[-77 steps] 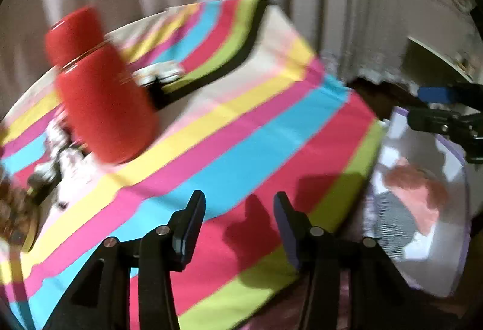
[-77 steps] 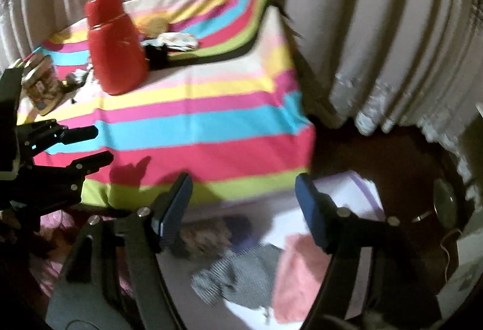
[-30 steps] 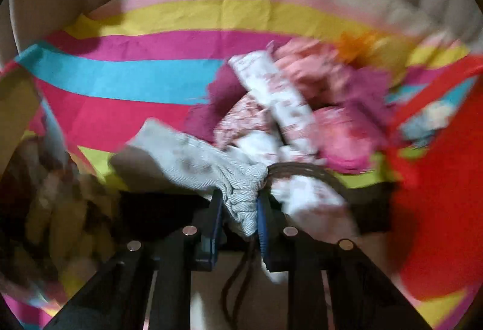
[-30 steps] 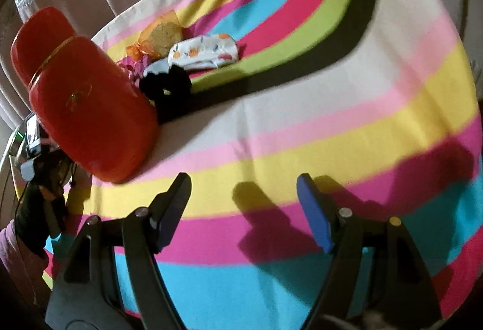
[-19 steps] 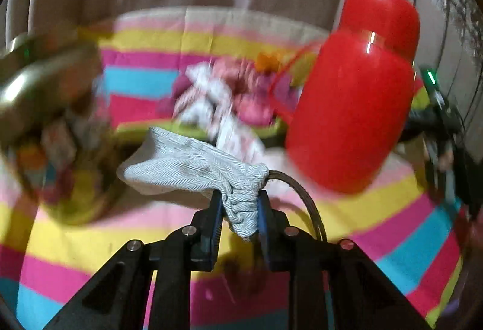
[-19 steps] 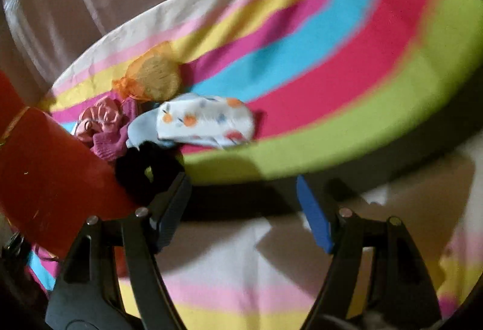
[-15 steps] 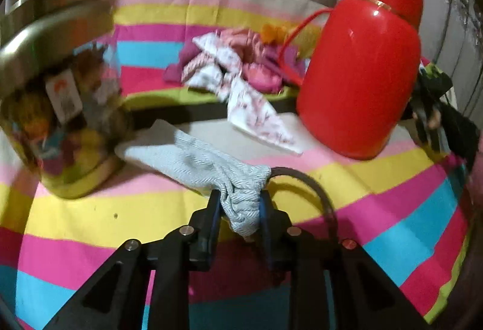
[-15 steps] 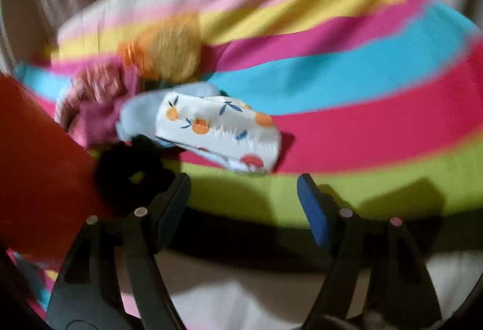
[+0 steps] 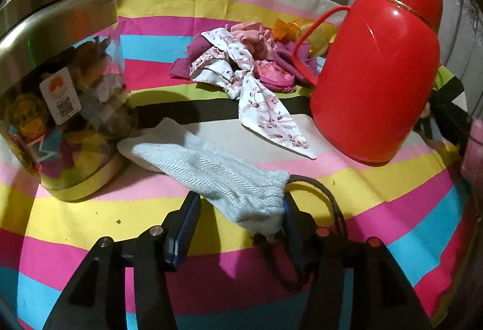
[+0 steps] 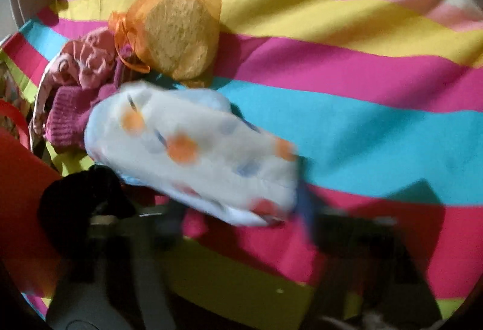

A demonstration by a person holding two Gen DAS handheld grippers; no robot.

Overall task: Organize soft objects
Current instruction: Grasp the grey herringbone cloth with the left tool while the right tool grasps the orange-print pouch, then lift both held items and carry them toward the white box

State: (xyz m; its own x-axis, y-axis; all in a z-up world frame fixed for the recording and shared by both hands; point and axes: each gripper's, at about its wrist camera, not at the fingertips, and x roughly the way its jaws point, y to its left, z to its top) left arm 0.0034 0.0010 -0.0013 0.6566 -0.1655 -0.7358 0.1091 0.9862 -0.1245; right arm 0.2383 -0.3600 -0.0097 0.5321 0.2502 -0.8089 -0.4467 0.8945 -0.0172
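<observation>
Left wrist view, nearest: the left gripper (image 9: 238, 211) stands released, its jaws having just been opening. The grey cloth (image 9: 211, 170) lies slack between them, its bunched end brushing the right-hand pad (image 9: 291, 215) while the other pad stands clear. It is a herringbone weave, soft and ribbed, and it rests on the striped tablecloth (image 9: 90, 218), probably set down here as its sorted place. A black cord (image 9: 326, 197) loops beside the bunched end.

Left of the cloth and touching its far end stands a tin (image 9: 57, 106), round, shiny and metal-rimmed. Right of it stands a red flask (image 9: 377, 64), smooth and glossy, with a thin handle. Between and beyond them lies the unsorted heap: a printed scarf (image 9: 256, 106), thin and knotted, trailing toward the camera; behind it a magenta knit (image 9: 196, 55) and a pink crumpled cloth (image 9: 253, 34).

Right wrist view, blurred by motion: the right gripper (image 10: 238, 221) has its jaws just closing about the near edge of a white pouch (image 10: 193, 149), padded, with orange dots. Whether the pads already clamp it cannot be told. This looks like the next item being picked. A black scrunchie (image 10: 81, 200) lies just left of the pouch. Farther off sits a yellow sponge (image 10: 178, 40), fuzzy, inside an orange mesh bag (image 10: 129, 25), just beyond the pouch.
</observation>
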